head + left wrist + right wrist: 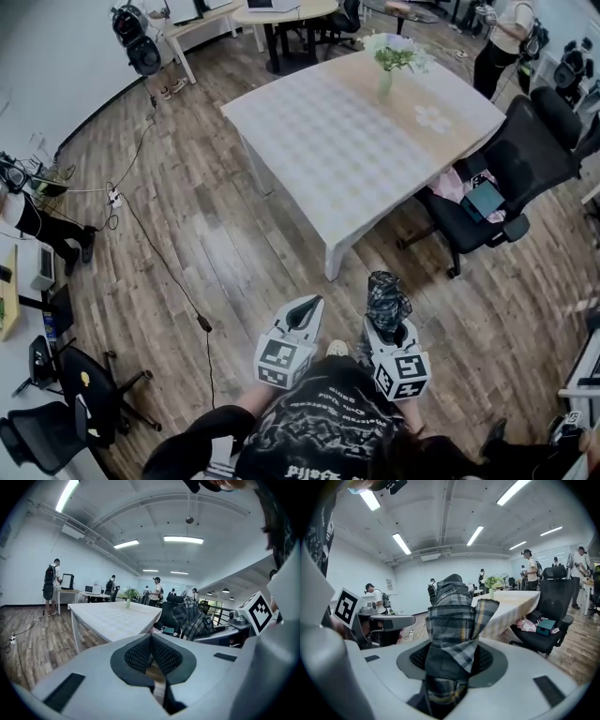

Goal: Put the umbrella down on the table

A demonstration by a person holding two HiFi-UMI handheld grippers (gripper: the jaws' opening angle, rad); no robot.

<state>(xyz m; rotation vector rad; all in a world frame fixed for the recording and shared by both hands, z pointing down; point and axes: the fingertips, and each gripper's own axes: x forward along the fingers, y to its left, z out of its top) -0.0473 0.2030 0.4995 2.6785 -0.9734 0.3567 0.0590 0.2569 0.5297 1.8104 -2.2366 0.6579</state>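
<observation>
A folded plaid umbrella (386,298) stands upright between the jaws of my right gripper (390,330), which is shut on it. In the right gripper view the umbrella (452,616) fills the middle and hides the gap of the right gripper (452,660). My left gripper (304,311) is beside it on the left, its jaws together and holding nothing; the left gripper (151,641) view shows the umbrella (190,619) off to the right. The white table (356,141) lies ahead, its near corner a short way beyond both grippers.
A vase of flowers (389,61) stands near the table's far edge. A black office chair (497,187) with a teal box on its seat sits right of the table. Cables run over the wooden floor at left. People stand at desks in the background.
</observation>
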